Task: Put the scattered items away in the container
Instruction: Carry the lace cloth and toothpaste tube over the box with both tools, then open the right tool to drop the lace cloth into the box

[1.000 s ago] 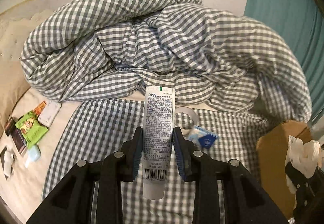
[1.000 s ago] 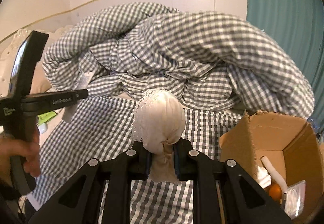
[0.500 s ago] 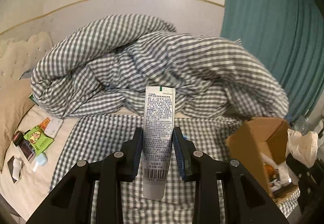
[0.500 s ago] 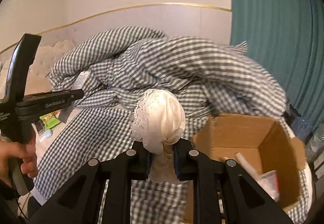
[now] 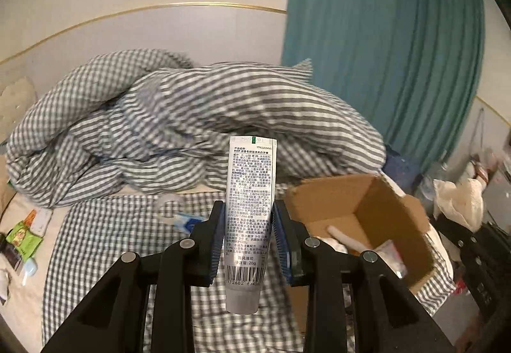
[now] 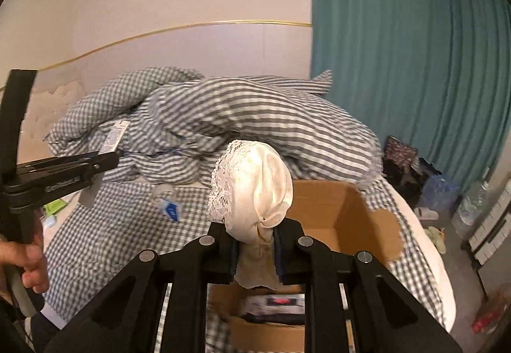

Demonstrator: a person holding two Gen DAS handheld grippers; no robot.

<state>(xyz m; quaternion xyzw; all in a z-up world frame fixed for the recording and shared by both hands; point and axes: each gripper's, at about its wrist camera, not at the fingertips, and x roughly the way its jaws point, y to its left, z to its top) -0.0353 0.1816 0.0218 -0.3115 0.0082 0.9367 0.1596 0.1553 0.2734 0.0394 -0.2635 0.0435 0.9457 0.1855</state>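
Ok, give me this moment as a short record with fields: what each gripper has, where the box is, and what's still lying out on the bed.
left gripper: jaws shut on white tube, held upright
right gripper: jaws shut on cream lace-trimmed cloth
container: open cardboard box on the bed, already holding items
box position: below the cloth in the right wrist view
still out: blue and white packet, green packet
backdrop: checked duvet, teal curtain

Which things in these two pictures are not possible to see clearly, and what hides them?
- Cardboard box interior, right wrist view: the right gripper and its cream cloth cover it.
- Checked duvet, both views: motion blur.
- Small packets, left wrist view: too small at the edge.
- Tube cap: faces the camera, unseen.
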